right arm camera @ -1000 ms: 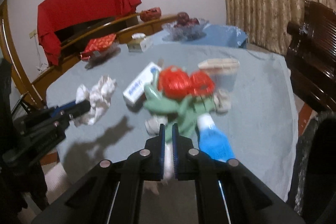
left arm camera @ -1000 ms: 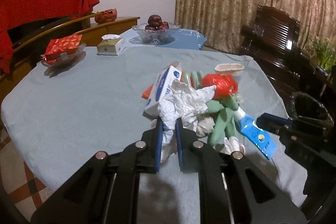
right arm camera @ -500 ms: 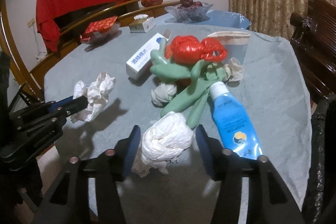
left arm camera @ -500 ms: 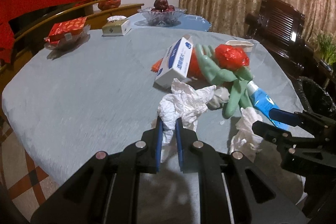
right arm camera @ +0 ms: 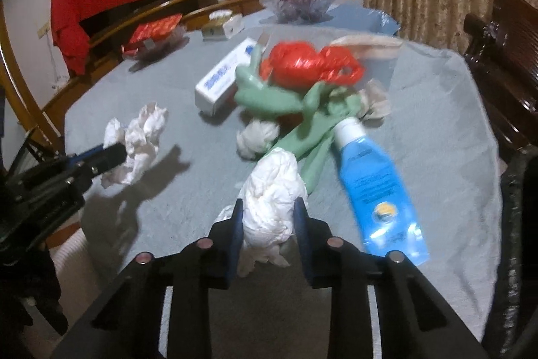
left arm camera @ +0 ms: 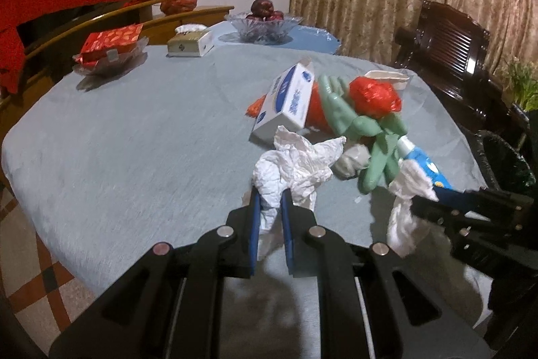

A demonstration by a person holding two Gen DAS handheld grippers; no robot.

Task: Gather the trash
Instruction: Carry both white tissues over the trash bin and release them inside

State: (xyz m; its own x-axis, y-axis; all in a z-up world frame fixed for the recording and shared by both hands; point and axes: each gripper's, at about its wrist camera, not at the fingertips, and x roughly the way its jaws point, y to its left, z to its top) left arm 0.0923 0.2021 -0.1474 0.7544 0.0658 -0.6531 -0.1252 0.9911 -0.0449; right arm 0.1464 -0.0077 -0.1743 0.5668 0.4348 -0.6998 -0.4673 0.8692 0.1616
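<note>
My left gripper (left arm camera: 269, 201) is shut on a crumpled white tissue (left arm camera: 296, 170) held over the table's near edge; it also shows in the right wrist view (right arm camera: 138, 137). My right gripper (right arm camera: 267, 211) is closed around a white tissue wad (right arm camera: 272, 197), seen in the left wrist view (left arm camera: 407, 201). The trash pile on the grey tablecloth holds a white-blue box (left arm camera: 285, 103), green rubber gloves (right arm camera: 302, 120), a red plastic bag (right arm camera: 302, 63), a blue tube (right arm camera: 376, 191) and a small tissue ball (right arm camera: 255, 137).
A black-lined bin (left arm camera: 504, 164) stands right of the table by a dark wooden chair (left arm camera: 447, 53). At the table's far side are a fruit bowl (left arm camera: 265, 23), a tissue box (left arm camera: 191, 43) and a dish of red packets (left arm camera: 111, 49).
The right gripper opened around the white wad, then narrowed onto it. The left gripper kept hold of its tissue and shifted a little back and left.
</note>
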